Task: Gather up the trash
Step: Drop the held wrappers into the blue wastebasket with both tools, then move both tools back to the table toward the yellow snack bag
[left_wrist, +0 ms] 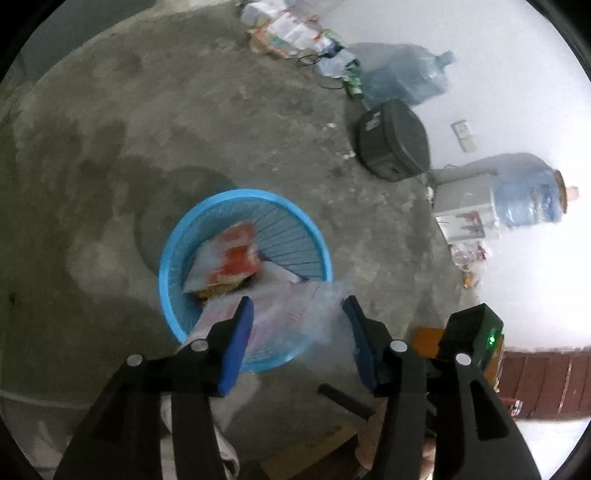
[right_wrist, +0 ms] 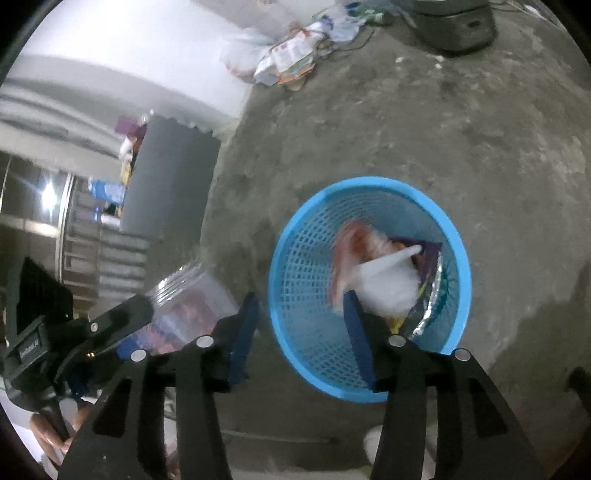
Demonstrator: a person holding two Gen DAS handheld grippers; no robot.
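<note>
A round blue mesh basket [left_wrist: 240, 192] stands on the concrete floor and holds a red and white bag [left_wrist: 236, 254]. My left gripper [left_wrist: 299, 332] is open over the basket's near rim. A clear printed plastic wrapper [left_wrist: 291, 317] hangs loose between its blue pads. My right gripper [right_wrist: 301, 332] is open above the same basket [right_wrist: 369, 182], with nothing between its fingers. Just beyond its right pad, a blurred white crumpled piece [right_wrist: 388, 284] lies among foil and red wrappers in the basket. The clear wrapper [right_wrist: 184, 302] also shows at the left of the right wrist view.
A heap of bags and paper trash [left_wrist: 291, 29] lies by the far wall. Near it are a blue water jug [left_wrist: 406, 74], a black appliance [left_wrist: 391, 140] and a dispenser with a jug [left_wrist: 517, 199]. A dark panel [right_wrist: 166, 177] and stairs [right_wrist: 92, 240] stand to the left.
</note>
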